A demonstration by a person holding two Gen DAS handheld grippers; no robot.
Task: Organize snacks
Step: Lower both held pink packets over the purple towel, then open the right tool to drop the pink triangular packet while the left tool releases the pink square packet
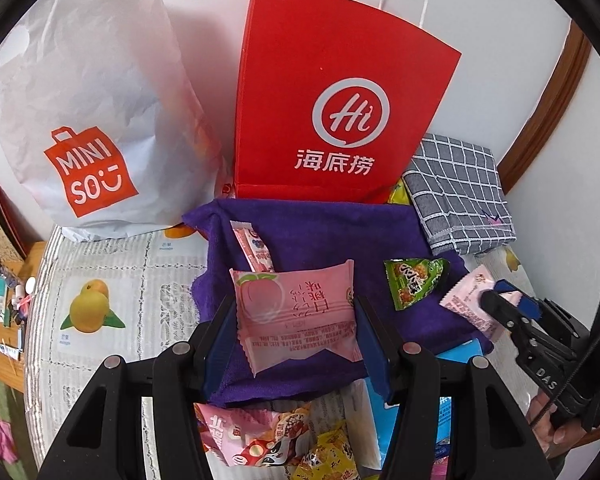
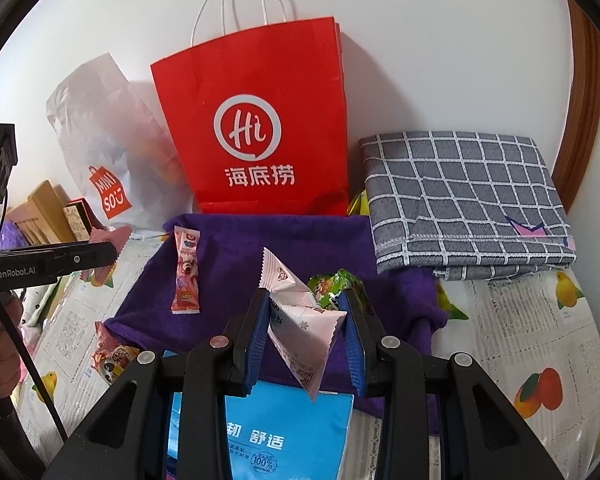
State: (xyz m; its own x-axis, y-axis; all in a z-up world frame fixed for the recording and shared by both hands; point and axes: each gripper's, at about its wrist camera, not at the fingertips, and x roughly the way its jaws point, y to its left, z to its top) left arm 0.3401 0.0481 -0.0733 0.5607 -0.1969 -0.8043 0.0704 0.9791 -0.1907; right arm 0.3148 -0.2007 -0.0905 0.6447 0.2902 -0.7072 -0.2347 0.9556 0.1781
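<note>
My left gripper (image 1: 296,344) is shut on a pink peach snack packet (image 1: 296,312), held over the purple towel (image 1: 320,236). My right gripper (image 2: 306,340) is shut on a pale pink snack packet (image 2: 304,328), also above the towel (image 2: 228,248); that packet shows in the left wrist view (image 1: 466,300) too. A slim pink stick snack (image 2: 187,276) and a green snack packet (image 1: 414,282) lie on the towel. More snacks (image 1: 284,444) lie near the front edge.
A red paper bag (image 2: 260,120) and a white Miniso bag (image 1: 88,120) stand against the wall. A folded grey checked cloth (image 2: 468,200) lies at the back right. A blue tissue pack (image 2: 284,436) lies below my right gripper. The fruit-print tablecloth (image 1: 100,300) covers the table.
</note>
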